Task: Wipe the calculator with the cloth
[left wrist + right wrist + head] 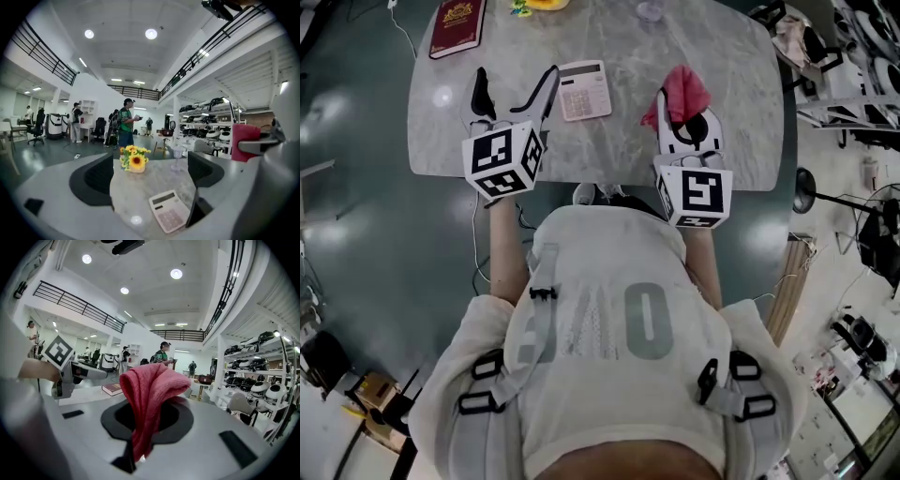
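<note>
Marble table [628, 141]: everything sits along the near half and the far edge.

Left gripper [517, 80]: jaws wide apart, holding nothing. It hangs over the table's near left part. In the left gripper view [149, 176] only bare table top lies between the jaws.

Right gripper [682, 117]: jaws clamped on the cloth, near the table's near right part. The right gripper view [145, 413] confirms this, with fabric pinched between the tips and a bunch standing above them.

Red book [457, 26]: far left corner, not involved.

Calculator [584, 90]: flat on the table, keys up, just beside the left gripper's inner finger and well apart from the cloth. In the left gripper view [169, 210] it lies close to that same jaw.

Cloth [680, 94]: pink-red, folded over, off the calculator.

Sunflower pot [133, 159] and glass [177, 157]: far edge, clear of the work.

Step, as I read it: cloth is gripped, wipe not started, so this is the approach phase.

Next move probably needs the right gripper to go left and down until the cloth bunch lands on the keys. The left gripper should likely pin a calculator edge, since a light calculator on smooth stone will probably slide.
</note>
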